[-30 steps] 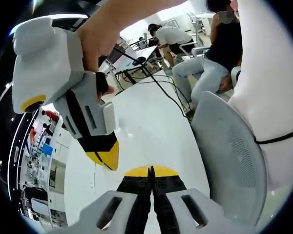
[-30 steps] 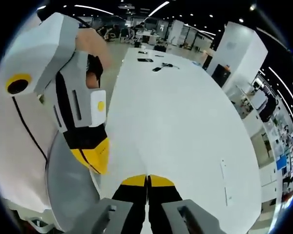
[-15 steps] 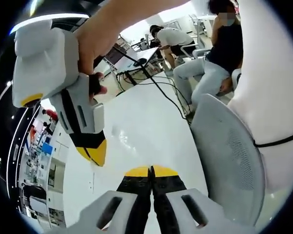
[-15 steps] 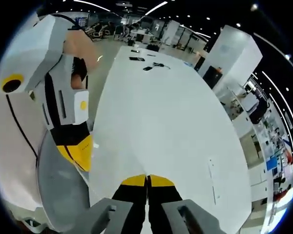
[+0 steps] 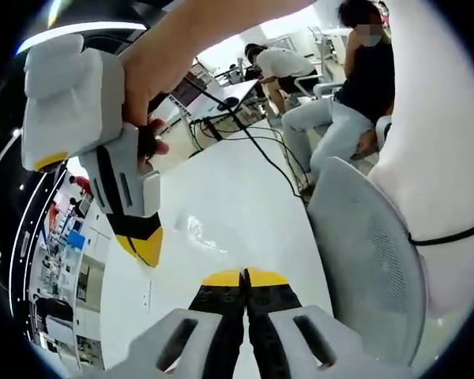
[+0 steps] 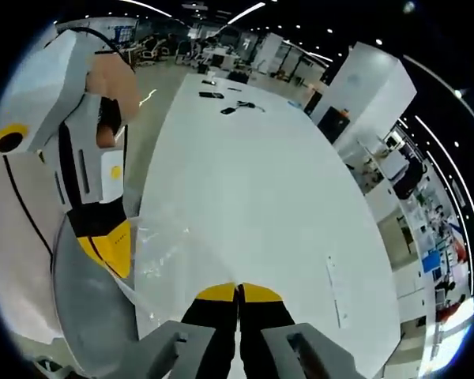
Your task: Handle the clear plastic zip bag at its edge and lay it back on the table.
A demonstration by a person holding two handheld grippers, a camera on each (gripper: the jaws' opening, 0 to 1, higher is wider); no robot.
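Observation:
The clear plastic zip bag [image 5: 194, 230] lies crinkled on the white table [image 5: 221, 178], just ahead of my left gripper [image 5: 243, 277], whose yellow-tipped jaws are shut with nothing seen between them. My right gripper [image 5: 144, 247], held in a hand, hangs above the table beside the bag, tips together. In the right gripper view the bag [image 6: 159, 254] glints near the table's [image 6: 253, 174] edge. It lies between my right gripper [image 6: 238, 293], shut and bare, and my left gripper [image 6: 113, 251]. Neither gripper visibly touches the bag.
A grey mesh chair back [image 5: 371, 260] stands close against the table edge, also visible in the right gripper view [image 6: 87, 316]. Two people sit beyond the table [image 5: 340, 110]. Black cables [image 5: 249, 134] run across the table's end, and small dark items [image 6: 229, 99] lie at its opposite end.
The bag's crinkled film now shows plainly on the table between the grippers. Each gripper has drifted left and away in the other's view. Both stay shut.

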